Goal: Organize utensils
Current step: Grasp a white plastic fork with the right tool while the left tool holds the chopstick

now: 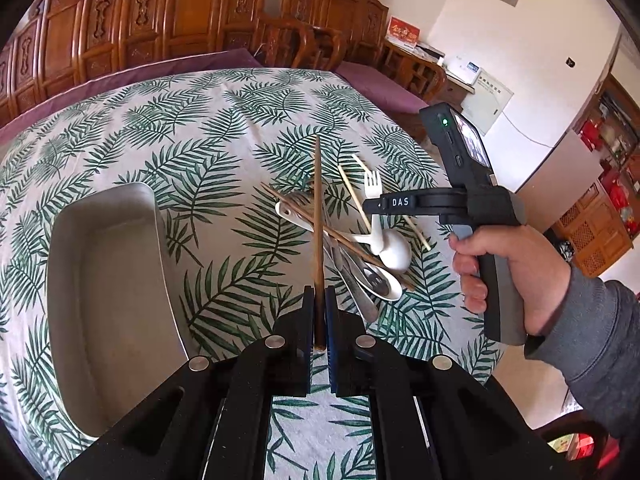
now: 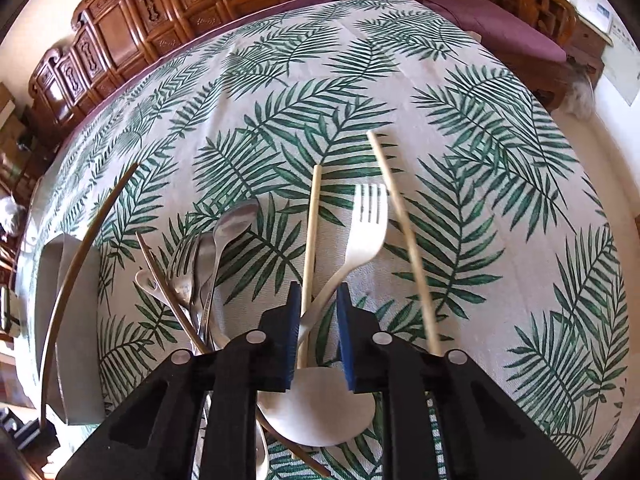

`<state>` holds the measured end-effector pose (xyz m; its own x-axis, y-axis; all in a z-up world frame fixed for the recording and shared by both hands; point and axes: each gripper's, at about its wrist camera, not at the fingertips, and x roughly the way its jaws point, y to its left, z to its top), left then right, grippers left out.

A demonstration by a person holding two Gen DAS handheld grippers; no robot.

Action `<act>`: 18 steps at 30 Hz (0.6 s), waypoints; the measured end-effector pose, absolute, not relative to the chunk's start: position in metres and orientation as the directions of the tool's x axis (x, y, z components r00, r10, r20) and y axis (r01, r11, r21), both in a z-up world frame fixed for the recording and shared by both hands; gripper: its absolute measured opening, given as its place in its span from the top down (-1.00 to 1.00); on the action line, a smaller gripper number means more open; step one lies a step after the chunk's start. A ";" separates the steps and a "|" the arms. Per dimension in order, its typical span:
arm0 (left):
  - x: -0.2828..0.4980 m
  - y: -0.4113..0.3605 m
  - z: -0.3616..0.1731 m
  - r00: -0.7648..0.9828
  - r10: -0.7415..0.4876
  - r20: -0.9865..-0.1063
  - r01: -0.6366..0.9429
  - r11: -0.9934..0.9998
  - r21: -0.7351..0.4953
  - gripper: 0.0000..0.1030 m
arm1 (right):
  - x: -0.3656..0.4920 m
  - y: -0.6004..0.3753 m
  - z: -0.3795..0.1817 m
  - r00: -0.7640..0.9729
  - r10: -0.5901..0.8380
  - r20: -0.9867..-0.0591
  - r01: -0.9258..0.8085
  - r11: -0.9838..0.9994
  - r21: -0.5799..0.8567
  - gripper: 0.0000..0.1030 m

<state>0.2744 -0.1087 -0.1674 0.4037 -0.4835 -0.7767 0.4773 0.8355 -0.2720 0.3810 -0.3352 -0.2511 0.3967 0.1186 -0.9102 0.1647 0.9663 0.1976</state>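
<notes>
My left gripper (image 1: 319, 300) is shut on a dark brown chopstick (image 1: 318, 216) and holds it above the table, pointing away. It also shows at the left of the right wrist view (image 2: 80, 256). A metal tray (image 1: 108, 304) lies to the left. A pile of utensils lies ahead: metal spoons and fork (image 1: 360, 280), white ceramic spoons (image 1: 394, 254), a white plastic fork (image 2: 360, 240), a second brown chopstick (image 1: 340, 238) and two pale chopsticks (image 2: 310, 240). My right gripper (image 2: 318, 300) is open, its jaws either side of the white fork's handle and a pale chopstick.
A leaf-print tablecloth (image 1: 224, 128) covers the table. Carved wooden chairs (image 1: 160, 12) and purple cushions (image 1: 376, 84) stand behind the table. The table edge falls away at the right. The tray also shows at the left of the right wrist view (image 2: 76, 320).
</notes>
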 end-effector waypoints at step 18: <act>0.265 -0.093 -0.159 0.436 -0.467 -0.769 0.460 0.850 -0.256 0.92 | 0.371 -0.335 -0.241 0.413 0.151 -0.898 0.170 0.956 0.239 0.82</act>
<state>0.2648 -0.0929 -0.1585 0.4356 -0.4672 -0.7694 0.4596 0.8504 -0.2562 0.3713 -0.3352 -0.2407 0.4134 0.1510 -0.8979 0.1695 0.9561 0.2388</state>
